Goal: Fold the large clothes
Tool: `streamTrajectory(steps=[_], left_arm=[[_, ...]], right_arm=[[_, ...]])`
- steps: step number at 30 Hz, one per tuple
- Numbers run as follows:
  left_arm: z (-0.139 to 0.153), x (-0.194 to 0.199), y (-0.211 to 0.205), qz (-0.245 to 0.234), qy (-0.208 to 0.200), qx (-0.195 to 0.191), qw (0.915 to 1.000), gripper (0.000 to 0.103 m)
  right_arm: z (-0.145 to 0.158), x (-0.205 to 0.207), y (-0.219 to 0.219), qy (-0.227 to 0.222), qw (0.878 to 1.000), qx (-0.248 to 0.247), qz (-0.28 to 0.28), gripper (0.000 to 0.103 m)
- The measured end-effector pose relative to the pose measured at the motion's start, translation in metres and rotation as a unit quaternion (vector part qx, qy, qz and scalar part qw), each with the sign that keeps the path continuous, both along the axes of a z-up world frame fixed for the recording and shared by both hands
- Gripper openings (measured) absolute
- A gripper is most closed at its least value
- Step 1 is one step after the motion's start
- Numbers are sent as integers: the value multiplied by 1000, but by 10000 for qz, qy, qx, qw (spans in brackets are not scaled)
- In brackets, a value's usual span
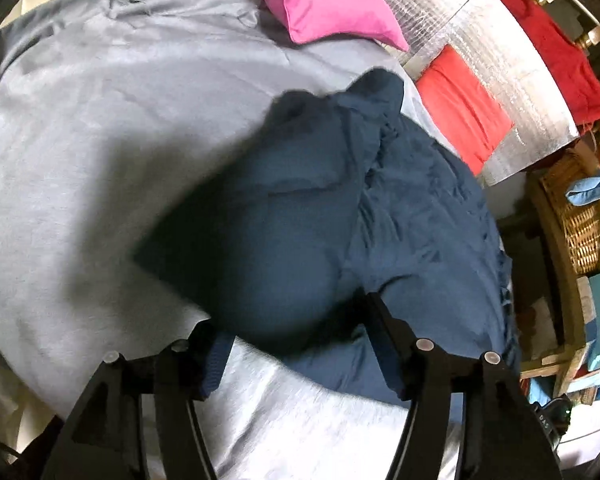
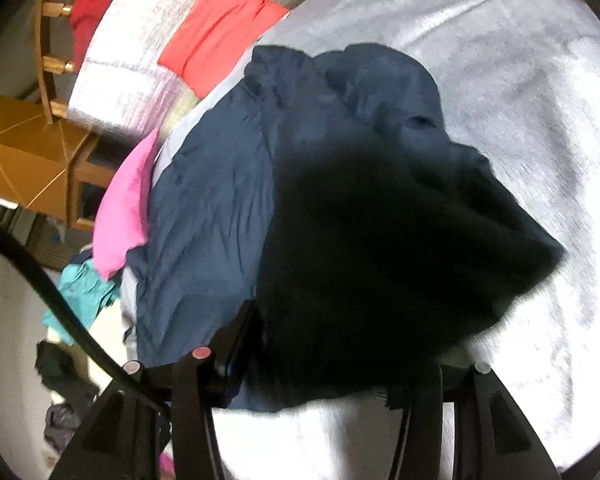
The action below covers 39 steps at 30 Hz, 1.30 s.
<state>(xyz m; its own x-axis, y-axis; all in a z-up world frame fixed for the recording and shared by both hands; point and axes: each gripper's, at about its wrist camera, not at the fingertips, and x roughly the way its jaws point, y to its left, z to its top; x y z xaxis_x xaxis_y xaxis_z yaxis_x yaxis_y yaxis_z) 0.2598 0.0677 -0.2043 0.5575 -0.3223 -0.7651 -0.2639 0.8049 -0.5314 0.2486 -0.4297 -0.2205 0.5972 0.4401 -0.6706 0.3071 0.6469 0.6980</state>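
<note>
A large navy blue garment (image 1: 324,216) lies bunched on the grey bed sheet (image 1: 100,128); it also shows in the right wrist view (image 2: 228,200). My left gripper (image 1: 296,320) stands wide open, its fingers (image 1: 388,336) either side of a raised navy fold that hides the tips. My right gripper (image 2: 340,364) also stands wide open, with a dark, shadowed fold of the garment (image 2: 380,248) draped over and between its fingers (image 2: 236,344). Whether either gripper touches the cloth I cannot tell.
A pink pillow (image 1: 324,0) and a red cloth (image 1: 464,108) on a silver mat (image 1: 440,8) lie at the far side. A wicker basket (image 1: 580,216) stands right of the bed. Pink (image 2: 124,208) and teal cloths (image 2: 84,296) lie at the bed's edge.
</note>
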Motion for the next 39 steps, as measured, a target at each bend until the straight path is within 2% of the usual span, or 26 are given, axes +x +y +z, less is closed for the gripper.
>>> streamTrajectory(steps=[2,4,6,7,10,12,14,16,17,18,20,22,24,29,31,34,35,37,39], left_arm=[[8,-13,12,87,-101,123,9998,66],[23,-27,24,263,-358,435,9981,67],[40,-38,33,452,-689,827,9932,70],[49,-42,34,514,-878,1008,9897,75],[63,-38,29,425,-1240,1279,9831,79],[62,-26,21,242,-1317,1246,9831,79],[52,-12,11,86,-1287,1267,9835,80],[34,4,1,-53,-971,1373,9857,79],[20,13,-3,-174,-702,1371,9879,79],[7,19,-6,-263,-450,1432,9883,79],[-10,26,-8,-340,-145,1462,9886,82],[-4,28,-6,-323,-243,1428,9889,82],[4,29,-4,-302,-323,1589,9863,82],[37,26,-16,-160,-942,1694,9809,82],[40,36,-28,-271,-958,1773,9791,82],[31,60,-47,-526,-832,1717,9802,82],[26,67,-54,-618,-774,1817,9784,82],[16,76,-69,-817,-636,2223,9695,85],[13,81,-74,-888,-573,2391,9652,86]], right_arm=[[5,-16,-6,-42,9999,-85,94,59],[12,-33,-11,-159,9996,-150,154,59],[23,-47,-14,-412,9988,-244,134,59],[31,-53,-16,-632,9974,-336,102,59],[46,-49,-19,-1035,9936,-461,-14,59],[50,-33,-17,-1056,9927,-590,0,58],[48,-16,-15,-1015,9926,-671,49,56],[34,8,-13,-699,9937,-870,106,54],[21,15,-16,-445,9943,-961,106,50],[9,20,-18,-216,9956,-914,61,38],[0,21,-22,-106,9973,-720,-87,34],[9,21,-22,-128,9967,-800,-46,34],[18,20,-22,-250,9960,-840,-169,34],[57,28,-23,-1010,9877,-1027,-605,38],[61,43,-17,-1076,9877,-993,-545,43],[49,75,-8,-908,9916,-851,-360,43],[39,87,-6,-723,9933,-850,-294,43],[20,108,-4,-296,9944,-976,-282,44],[16,109,-6,-207,9946,-952,-350,44]])
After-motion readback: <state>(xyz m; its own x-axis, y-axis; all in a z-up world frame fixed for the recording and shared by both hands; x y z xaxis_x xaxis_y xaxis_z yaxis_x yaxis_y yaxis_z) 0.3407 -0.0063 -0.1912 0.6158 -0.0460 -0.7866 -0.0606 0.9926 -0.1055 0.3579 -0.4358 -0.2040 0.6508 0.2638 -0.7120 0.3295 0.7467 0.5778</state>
